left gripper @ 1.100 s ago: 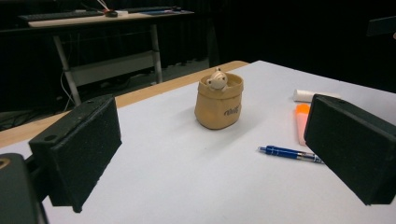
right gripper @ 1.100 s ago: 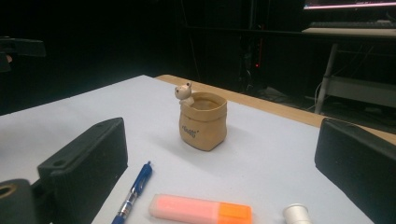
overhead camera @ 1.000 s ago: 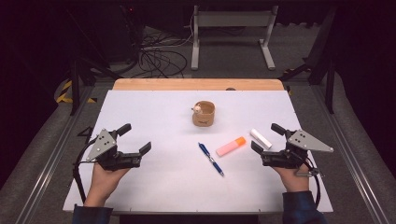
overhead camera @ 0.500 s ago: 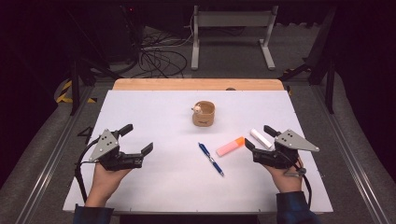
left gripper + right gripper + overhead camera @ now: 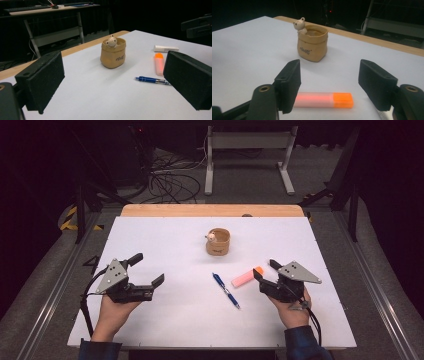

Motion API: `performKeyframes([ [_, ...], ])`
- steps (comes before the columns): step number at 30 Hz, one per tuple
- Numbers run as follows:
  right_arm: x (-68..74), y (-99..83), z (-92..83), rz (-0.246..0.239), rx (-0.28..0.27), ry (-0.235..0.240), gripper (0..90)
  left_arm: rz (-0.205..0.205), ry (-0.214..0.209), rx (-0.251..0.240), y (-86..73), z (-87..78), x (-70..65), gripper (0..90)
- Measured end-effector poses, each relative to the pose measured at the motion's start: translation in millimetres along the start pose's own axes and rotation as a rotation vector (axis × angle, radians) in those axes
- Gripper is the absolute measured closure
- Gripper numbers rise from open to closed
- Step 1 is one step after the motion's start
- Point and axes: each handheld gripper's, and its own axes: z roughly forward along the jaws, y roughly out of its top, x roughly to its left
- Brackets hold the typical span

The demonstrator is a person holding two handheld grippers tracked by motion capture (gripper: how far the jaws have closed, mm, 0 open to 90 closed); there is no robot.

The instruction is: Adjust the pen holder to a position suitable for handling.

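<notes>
Two right fingers [image 5: 289, 82] half-spread, just been closing, gap empty. Highlighter [image 5: 323, 100] flat on worktop [image 5: 249, 50] just beyond the tips, crosswise, untouched. Pouch [image 5: 312, 45] stands farther off. Left gripper [image 5: 147, 272] wide, empty.

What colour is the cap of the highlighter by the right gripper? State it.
Orange, on a pink barrel; the highlighter shows best in the right gripper view.

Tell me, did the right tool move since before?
Yes. The right tool slid leftward toward the orange highlighter, closing its jaws partway; nothing is gripped yet.
</notes>
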Motion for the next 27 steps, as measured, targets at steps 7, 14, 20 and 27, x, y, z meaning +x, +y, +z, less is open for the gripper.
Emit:
performKeyframes([
  [7, 13.4, -5.8, 11.0, -0.006, 0.046, 0.039, 40.0, -0.001, -0.003, 0.007, -0.2, 0.7, -1.0, 4.3],
  [14, 28.6, -13.0, 21.5, 0.006, 0.079, 0.049, 41.5, 0.000, -0.003, 0.007, -0.6, 1.7, -1.9, 4.3],
  [20, 39.8, -18.5, 29.0, -0.003, 0.106, 0.073, 42.8, 0.002, -0.004, 0.009, -0.5, 1.4, -1.6, 4.4],
  [27, 49.2, -23.2, 35.5, -0.017, 0.142, 0.109, 44.1, -0.024, -0.014, 0.011, -0.5, 2.9, -2.0, 3.7],
])
